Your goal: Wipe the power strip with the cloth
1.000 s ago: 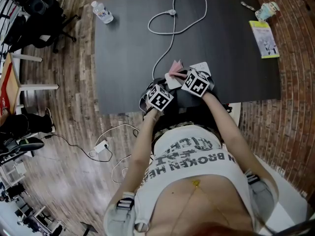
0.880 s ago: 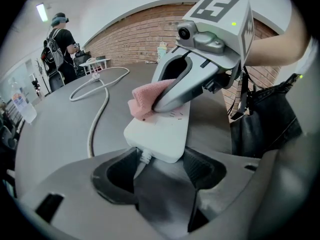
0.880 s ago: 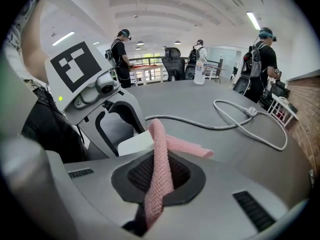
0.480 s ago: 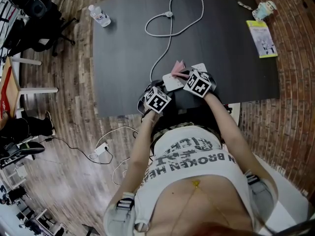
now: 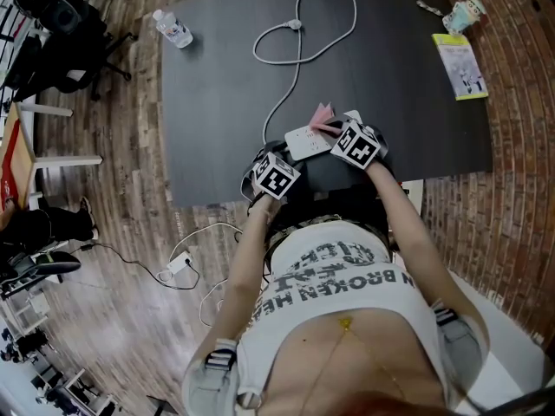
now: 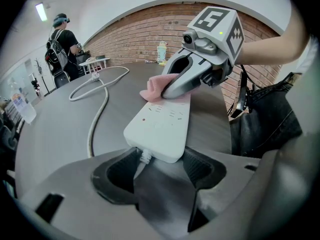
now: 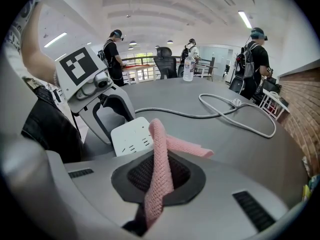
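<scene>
Here's the dark table (image 5: 217, 102), and the white power strip (image 5: 308, 139) lies right at its near edge, in front of the person, cord end toward the left gripper (image 5: 279, 165). From the left gripper view that gripper (image 6: 160, 169) has its jaws set one on each side of the strip's cord end (image 6: 160, 126), pads against the corners, pinning it flat on the tabletop. Over to the right gripper (image 5: 340, 134): it's clamped tight on the pink cloth (image 5: 323, 115), and the right gripper view shows it plainly, the cloth (image 7: 160, 169) pinched in a narrow upright fold between the closed jaws (image 7: 157, 176), with a loose tail flopping out to the right above the table. The cloth (image 6: 157, 86) is down on the far end of the strip, opposite the cord, the right gripper (image 6: 180, 81) tilted over it from the right side. The strip's sockets and small red switch face up, uncovered on the near half. From the right gripper view the strip (image 7: 131, 138) sits just left of the cloth, with the left gripper (image 7: 107, 111) beyond it. The white cable (image 5: 299, 59) runs away from the strip and curls into a big loop at the far side of the table. A water bottle (image 5: 173, 29) lies near the far left corner, a yellow booklet (image 5: 460, 66) near the far right edge.
</scene>
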{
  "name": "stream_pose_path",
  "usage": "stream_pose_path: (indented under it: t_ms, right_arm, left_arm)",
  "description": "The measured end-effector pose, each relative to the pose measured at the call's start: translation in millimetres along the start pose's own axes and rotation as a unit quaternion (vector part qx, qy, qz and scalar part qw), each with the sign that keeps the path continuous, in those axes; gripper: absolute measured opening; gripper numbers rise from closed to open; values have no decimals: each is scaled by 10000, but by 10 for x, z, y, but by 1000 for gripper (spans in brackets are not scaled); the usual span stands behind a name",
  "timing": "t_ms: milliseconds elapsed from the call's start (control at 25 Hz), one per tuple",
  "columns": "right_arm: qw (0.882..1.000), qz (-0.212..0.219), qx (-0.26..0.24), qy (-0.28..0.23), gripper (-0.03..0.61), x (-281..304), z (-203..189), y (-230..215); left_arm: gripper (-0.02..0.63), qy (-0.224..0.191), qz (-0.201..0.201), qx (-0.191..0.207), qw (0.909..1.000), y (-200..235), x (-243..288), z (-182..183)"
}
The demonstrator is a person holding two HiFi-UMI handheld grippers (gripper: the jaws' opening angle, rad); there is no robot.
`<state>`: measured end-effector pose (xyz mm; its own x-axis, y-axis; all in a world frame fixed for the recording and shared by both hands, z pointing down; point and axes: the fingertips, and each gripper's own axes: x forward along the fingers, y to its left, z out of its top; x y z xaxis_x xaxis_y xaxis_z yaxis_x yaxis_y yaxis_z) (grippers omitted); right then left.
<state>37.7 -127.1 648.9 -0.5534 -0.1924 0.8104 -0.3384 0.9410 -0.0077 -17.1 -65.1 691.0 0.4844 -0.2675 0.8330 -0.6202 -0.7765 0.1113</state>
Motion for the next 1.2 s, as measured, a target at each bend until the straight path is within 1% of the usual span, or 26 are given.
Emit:
stream_pose_path:
  t_ms: [440, 720, 1040, 1200]
  right_arm:
    - [9998, -131, 105, 43, 17, -68, -101, -92]
    - [9988, -316, 363, 18, 17, -173, -245, -266]
    - [9984, -372, 420, 58, 17, -223, -314, -323]
    - [9978, -469, 459, 106, 17, -271, -398, -408]
  left_arm:
    - [270, 18, -19, -12, 10000, -12, -6, -14]
    - [272, 18, -15, -8, 10000, -2, -10, -10]
    - [272, 16, -13, 9, 10000, -1, 4, -1]
    - [272, 38, -23, 8, 10000, -5, -3, 0]
